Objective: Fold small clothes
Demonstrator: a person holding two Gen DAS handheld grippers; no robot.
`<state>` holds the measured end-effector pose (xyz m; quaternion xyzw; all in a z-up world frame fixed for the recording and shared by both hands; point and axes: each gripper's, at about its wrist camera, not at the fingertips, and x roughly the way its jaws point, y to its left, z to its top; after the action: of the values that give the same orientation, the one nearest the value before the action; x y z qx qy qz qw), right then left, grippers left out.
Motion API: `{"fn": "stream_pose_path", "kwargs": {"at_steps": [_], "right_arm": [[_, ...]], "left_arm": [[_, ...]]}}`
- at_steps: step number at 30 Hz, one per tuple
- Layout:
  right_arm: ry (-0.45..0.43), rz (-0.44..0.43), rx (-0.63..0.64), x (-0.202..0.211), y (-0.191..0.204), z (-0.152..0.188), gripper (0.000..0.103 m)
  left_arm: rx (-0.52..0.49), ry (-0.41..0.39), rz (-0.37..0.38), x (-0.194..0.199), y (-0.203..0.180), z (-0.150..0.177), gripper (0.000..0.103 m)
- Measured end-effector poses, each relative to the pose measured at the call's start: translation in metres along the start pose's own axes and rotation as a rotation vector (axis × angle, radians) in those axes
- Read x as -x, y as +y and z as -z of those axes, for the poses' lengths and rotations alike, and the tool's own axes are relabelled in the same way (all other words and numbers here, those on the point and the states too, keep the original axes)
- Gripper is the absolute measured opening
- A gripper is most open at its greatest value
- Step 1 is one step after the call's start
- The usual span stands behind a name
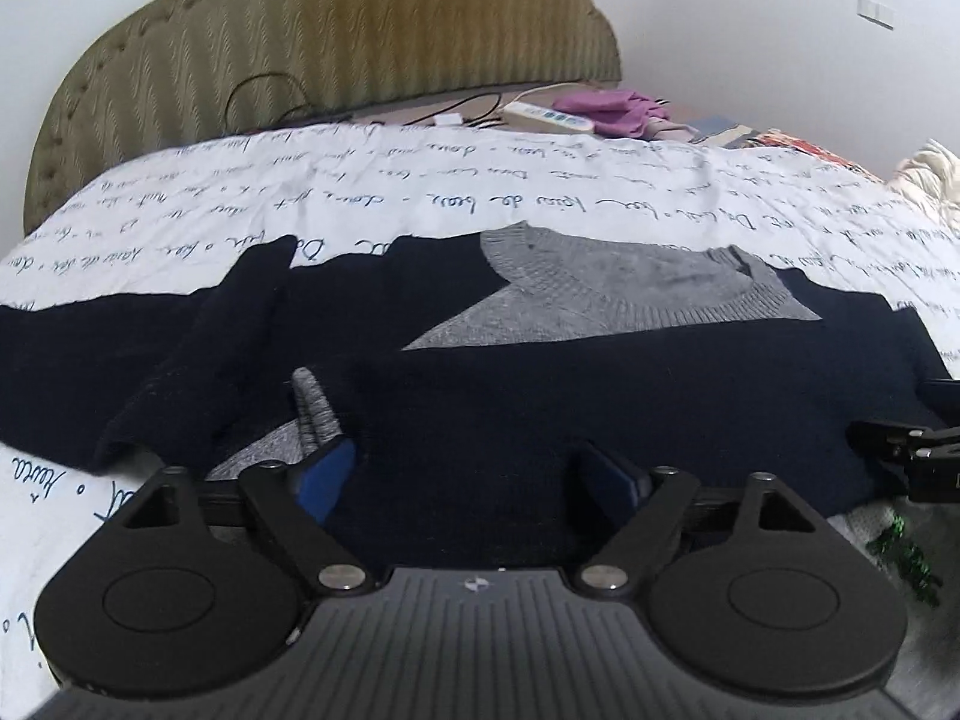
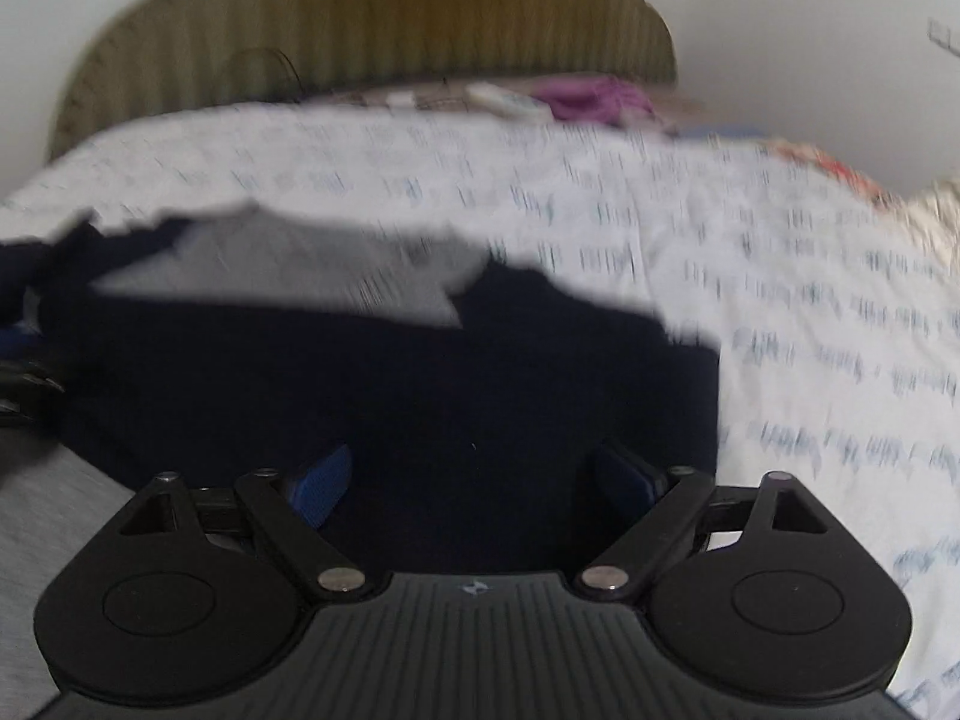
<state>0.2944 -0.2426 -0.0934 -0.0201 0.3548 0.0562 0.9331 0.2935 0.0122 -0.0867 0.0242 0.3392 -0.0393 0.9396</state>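
A dark navy sweater (image 1: 540,396) with a grey knit collar panel (image 1: 618,294) lies spread on the bed. A navy sleeve (image 1: 222,348) lies folded across its left side, with a grey cuff (image 1: 315,402) sticking up. My left gripper (image 1: 474,474) is open, low over the sweater's near hem, its blue pads (image 1: 327,474) apart. The right wrist view is blurred: the same sweater (image 2: 420,396) fills the middle, and my right gripper (image 2: 474,480) is open just above its near right part. The right gripper's edge shows in the left wrist view (image 1: 918,450).
A white bedspread with blue script (image 1: 420,180) covers the bed. A green padded headboard (image 1: 336,36) stands behind. A power strip (image 1: 546,117), cables and a purple cloth (image 1: 606,111) lie at the far edge. Cream fabric (image 1: 930,174) sits far right.
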Motion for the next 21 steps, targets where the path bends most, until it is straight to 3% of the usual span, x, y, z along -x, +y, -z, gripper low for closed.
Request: {"fn": "stream_pose_path", "kwargs": {"at_steps": [3, 5, 7, 9, 11, 12, 15, 18, 21], "right_arm": [[-0.075, -0.016, -0.059, 0.005, -0.005, 0.017, 0.097], [-0.076, -0.022, -0.068, 0.005, -0.006, 0.017, 0.097], [-0.083, -0.014, -0.063, 0.008, -0.005, 0.018, 0.097], [-0.092, -0.006, -0.060, 0.008, -0.004, 0.018, 0.097], [-0.098, -0.005, -0.065, 0.008, -0.005, 0.019, 0.097], [-0.098, -0.005, -0.069, 0.007, -0.005, 0.018, 0.097], [-0.101, -0.002, -0.072, 0.007, -0.005, 0.018, 0.097], [-0.104, -0.006, -0.082, 0.007, -0.006, 0.017, 0.097], [-0.108, -0.015, -0.097, 0.008, -0.009, 0.018, 0.097]], "left_arm": [[0.015, 0.003, 0.030, -0.002, 0.002, -0.002, 0.089], [0.054, -0.015, 0.070, 0.009, 0.012, -0.007, 0.081], [0.153, -0.085, 0.128, 0.037, 0.042, -0.011, 0.080], [0.291, -0.204, 0.150, 0.065, 0.090, -0.010, 0.092], [0.445, -0.297, 0.076, 0.078, 0.148, -0.008, 0.102], [0.525, -0.321, 0.004, 0.080, 0.180, -0.007, 0.102], [0.794, -0.297, -0.181, 0.069, 0.278, 0.002, 0.098], [1.055, -0.260, -0.217, 0.054, 0.354, 0.016, 0.092], [1.167, -0.259, -0.265, 0.044, 0.391, 0.024, 0.092]]}}
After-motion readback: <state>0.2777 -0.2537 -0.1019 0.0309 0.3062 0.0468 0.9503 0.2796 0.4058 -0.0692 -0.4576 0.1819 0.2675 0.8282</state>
